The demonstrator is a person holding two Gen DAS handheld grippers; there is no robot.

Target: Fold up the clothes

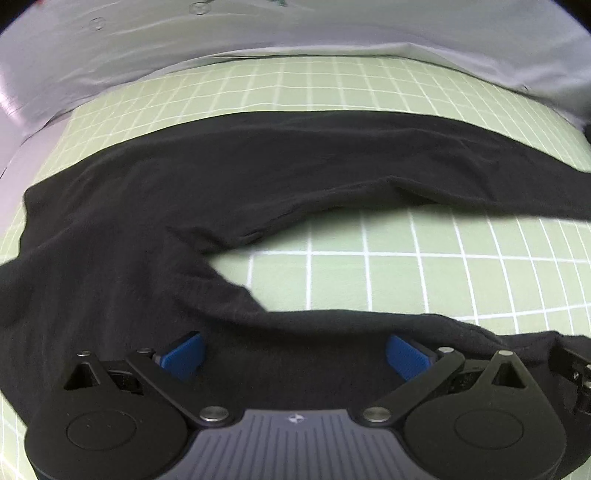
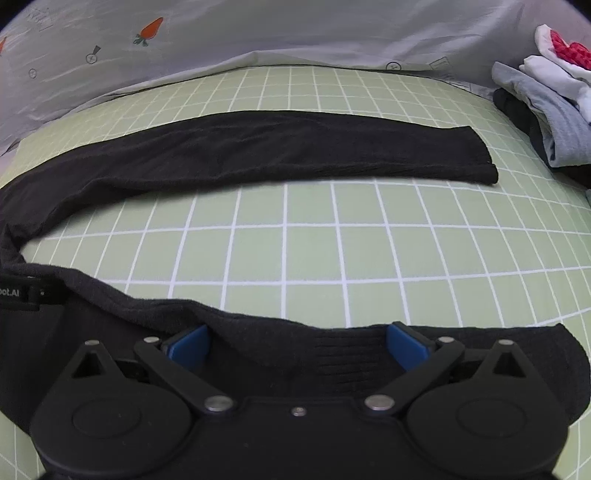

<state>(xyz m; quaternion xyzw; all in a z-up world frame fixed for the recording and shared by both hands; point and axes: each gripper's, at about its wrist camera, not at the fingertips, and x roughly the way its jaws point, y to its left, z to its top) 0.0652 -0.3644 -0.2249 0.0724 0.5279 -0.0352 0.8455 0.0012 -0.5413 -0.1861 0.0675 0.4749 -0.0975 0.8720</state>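
One black long-sleeved garment (image 2: 258,151) lay spread on a pale green cutting mat (image 2: 314,240) ruled with a white grid, its far sleeve stretched flat across the mat to a cuff at the right, its near sleeve running under both tools. Both grippers stood with their blue-padded fingers wide apart: the left gripper (image 1: 295,356) over the near sleeve close to the body, the right gripper (image 2: 297,349) over the ribbed cuff, neither clamped on cloth. At the left edge of the right wrist view a black part bore cut-off white lettering ending "ot.AI". Beyond the mat lay a pale sheet (image 2: 221,33) printed with carrots, and a heap of other clothes (image 2: 550,103) at right.
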